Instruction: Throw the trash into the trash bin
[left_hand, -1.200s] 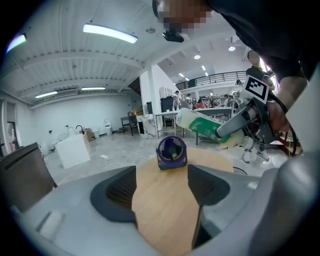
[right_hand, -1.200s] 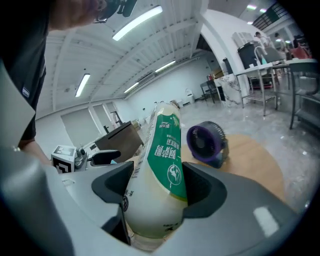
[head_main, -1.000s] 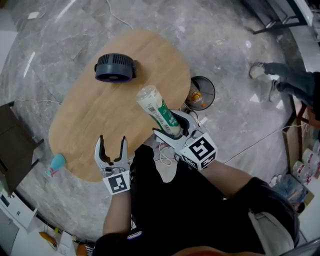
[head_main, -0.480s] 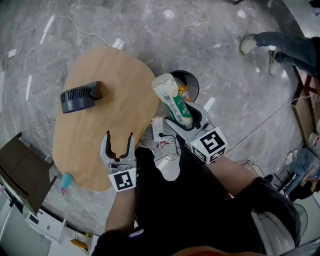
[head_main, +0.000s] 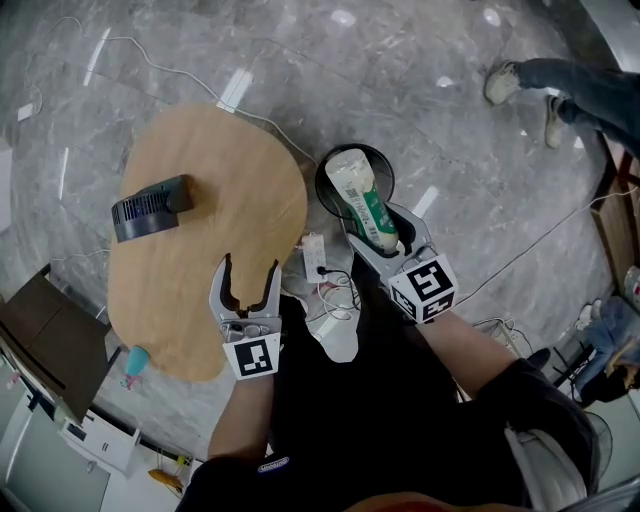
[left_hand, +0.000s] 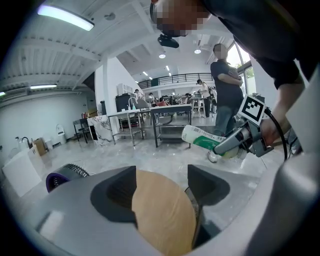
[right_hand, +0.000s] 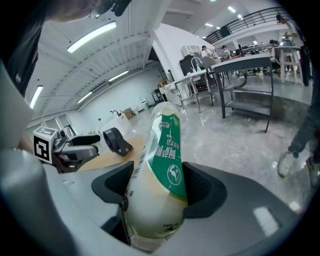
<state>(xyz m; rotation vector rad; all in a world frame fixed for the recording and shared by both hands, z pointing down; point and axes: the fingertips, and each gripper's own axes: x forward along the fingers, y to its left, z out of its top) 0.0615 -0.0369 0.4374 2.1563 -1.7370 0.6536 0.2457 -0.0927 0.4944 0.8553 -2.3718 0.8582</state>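
A cream-white plastic bottle with a green label (head_main: 362, 203) hangs directly over the round black wire-mesh trash bin (head_main: 326, 190). One end of it is clamped in the right gripper (head_main: 378, 224) and the other points toward 11 o'clock in the head view. The right gripper view shows both dark jaw pads pressed against the bottle's broad body, the jaws roughly half spread around it.

The bottle covers most of the bin's mouth, so what lies inside the bin cannot be made out. The bin stands on the grey marbled floor (head_main: 450, 120), just off the 3 o'clock edge of the oval light-wood tabletop (head_main: 220, 190).

At 7 o'clock from the bin, the left gripper (head_main: 248, 275) hovers over the tabletop's near edge. Its jaws are spread wide with nothing between them. In the left gripper view only the wooden surface shows between its pads, and the bottle appears at 2 o'clock.

A dark round desk fan (head_main: 140, 214) sits on the tabletop at 9 o'clock from the bin. A small teal object (head_main: 133, 357), too small to identify, shows at the tabletop's 7 o'clock edge.

On the floor at 7 o'clock from the bin, between the tabletop and the person holding the grippers, lies a white power strip (head_main: 315, 254) with loose cables (head_main: 335, 290). The jeans and pale shoes of a second person (head_main: 520, 76) enter the head view at 2 o'clock, well apart from the bin.
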